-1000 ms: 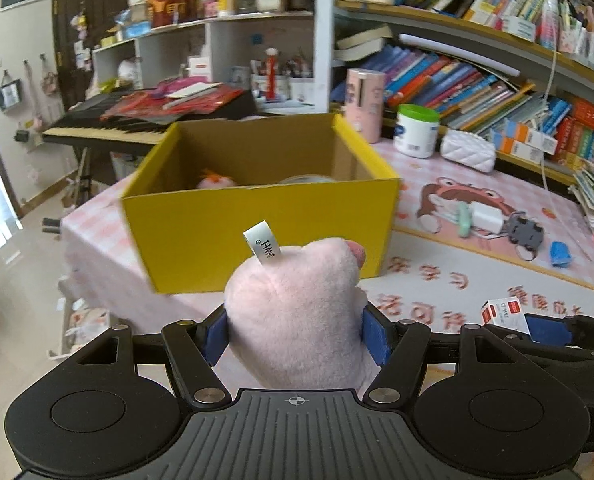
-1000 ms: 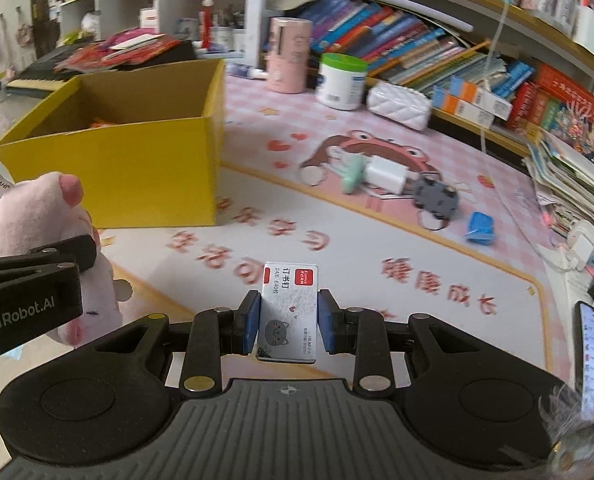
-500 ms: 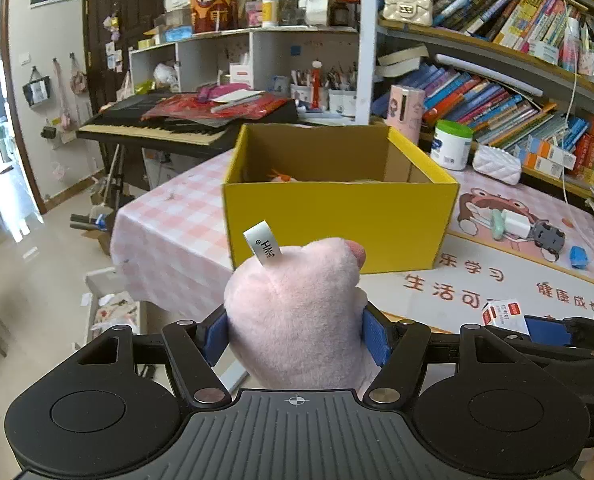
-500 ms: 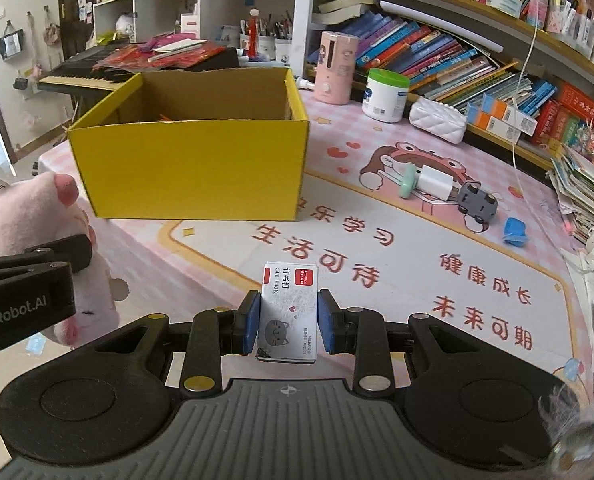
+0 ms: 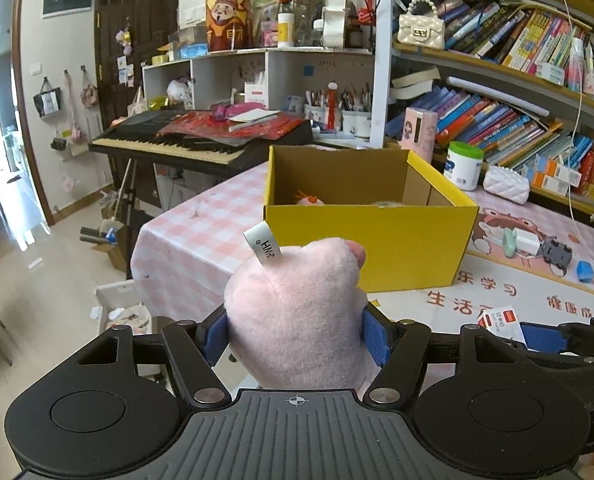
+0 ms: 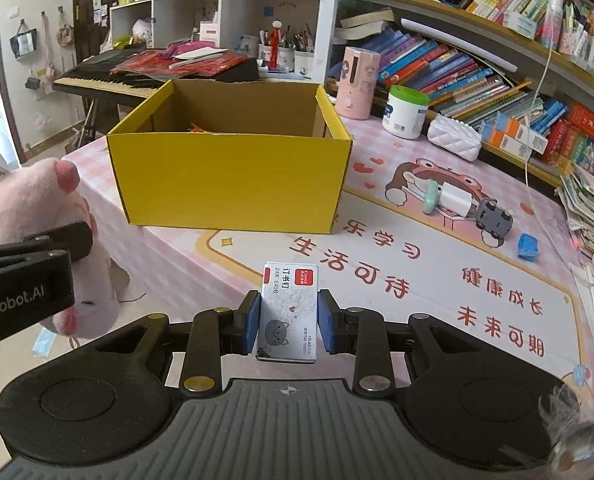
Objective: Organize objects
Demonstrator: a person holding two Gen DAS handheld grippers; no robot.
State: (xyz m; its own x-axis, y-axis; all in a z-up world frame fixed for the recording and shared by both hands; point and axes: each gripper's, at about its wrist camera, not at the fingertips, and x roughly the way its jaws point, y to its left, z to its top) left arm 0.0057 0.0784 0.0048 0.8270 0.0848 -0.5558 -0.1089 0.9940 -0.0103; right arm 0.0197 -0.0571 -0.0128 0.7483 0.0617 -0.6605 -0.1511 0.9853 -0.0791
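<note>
A pink plush toy [image 5: 297,312] is clamped in the left gripper [image 5: 296,334]; a small staple box [image 6: 288,312] is pinched upright in the right gripper [image 6: 289,326]. The yellow box [image 6: 233,178] is seen straight ahead of both, open-topped on the surface [image 6: 377,264], and is judged slightly nearer the right.

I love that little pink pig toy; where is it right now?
The pink plush pig is clamped in the left hand-held gripper, held in the air short of the yellow box; the right wrist view shows it at far left.
</note>
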